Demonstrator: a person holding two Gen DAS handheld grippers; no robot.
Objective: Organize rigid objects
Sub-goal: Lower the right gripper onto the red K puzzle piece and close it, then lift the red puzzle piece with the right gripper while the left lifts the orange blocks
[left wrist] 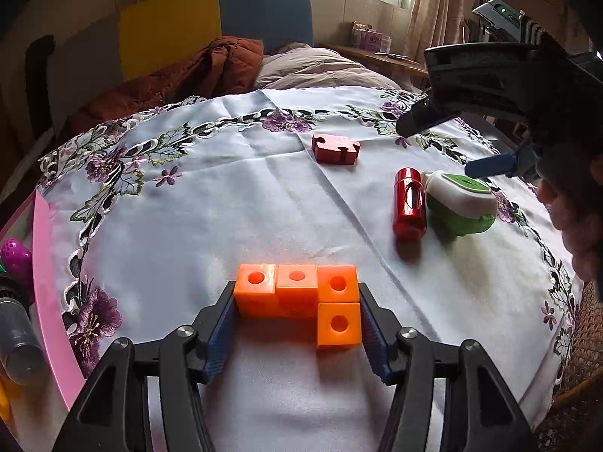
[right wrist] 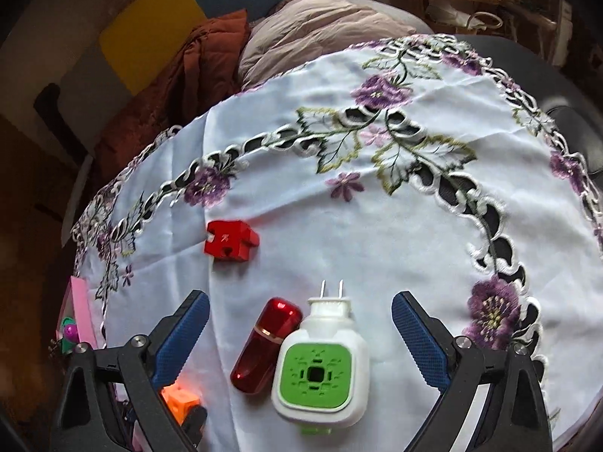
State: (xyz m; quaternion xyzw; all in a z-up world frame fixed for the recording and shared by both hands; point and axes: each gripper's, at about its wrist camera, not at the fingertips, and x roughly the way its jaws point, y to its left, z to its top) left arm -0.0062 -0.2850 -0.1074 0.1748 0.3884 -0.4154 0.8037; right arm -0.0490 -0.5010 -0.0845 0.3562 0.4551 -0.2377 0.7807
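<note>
- Work surface: table under a white cloth (left wrist: 233,203), smooth weave with creases, cut-work border embroidered with purple flowers and green leaves.
- Left gripper (left wrist: 296,310): black rigid frame, blue ribbed pads. Both pads lie against the outer sides of the orange block piece (left wrist: 301,297); clenched on it, piece sitting at the near edge of the cloth.
- Orange block piece: matte plastic, four cubes joined in an L, three in a row and one stepped toward the camera on the right. Each top face has a round hole or dimple.
- Right gripper (right wrist: 300,333): same build, blue cross-hatched pads. Jaws spread wide, nothing pressed; it hangs over two objects that lie between the fingers without contact.
- Plug-in device (right wrist: 320,373): glossy white rounded housing, square green face with slotted vents and a dark centre opening, two bare metal prongs pointing away from the camera.
- Red cylinder (right wrist: 265,342): metallic, shiny, rounded ends, lying on its side touching or just beside the device's left flank. Left wrist view shows a slot in its wall.
- Red puzzle-shaped block (right wrist: 231,241): thick, matte, tab-and-notch outline; lies alone farther out on the cloth, well apart from the others.
- Pink tray edge (left wrist: 47,293) at far left holds dark and magenta items, probably bottles; view too distorted to confirm.
</note>
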